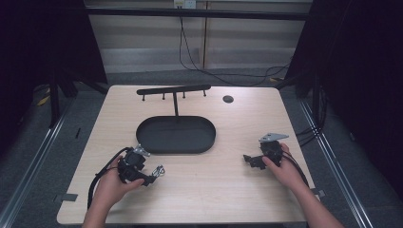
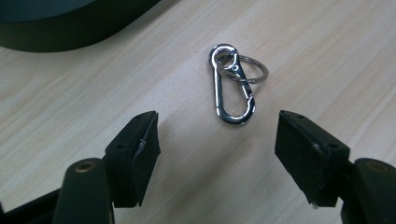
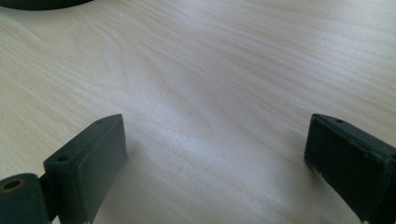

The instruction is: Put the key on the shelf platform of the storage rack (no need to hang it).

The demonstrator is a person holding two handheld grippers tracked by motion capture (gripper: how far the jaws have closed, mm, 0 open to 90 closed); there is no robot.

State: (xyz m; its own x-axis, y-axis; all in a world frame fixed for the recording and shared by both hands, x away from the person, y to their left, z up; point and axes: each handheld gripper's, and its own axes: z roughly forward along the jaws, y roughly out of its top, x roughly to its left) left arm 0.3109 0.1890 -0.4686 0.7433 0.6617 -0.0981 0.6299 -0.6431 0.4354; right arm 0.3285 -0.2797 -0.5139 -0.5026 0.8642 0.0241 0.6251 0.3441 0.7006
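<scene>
Wooden bench (image 1: 228, 185) carried everything, dark floor around it. Left tool (image 2: 217, 140) hung half open just short of the carabiner clip (image 2: 232, 84), nothing held; clip with its key ring lay flat on the bench, ahead of the jaws. Right tool (image 3: 215, 154) sat wide open, empty, well apart at the other side. Step looked like lining up to pick the clip; next move would need jaws straddling it, then closing. Farther back, oval black tray (image 1: 142, 135) looked empty, hook rack (image 1: 173, 89) behind it bare.
</scene>
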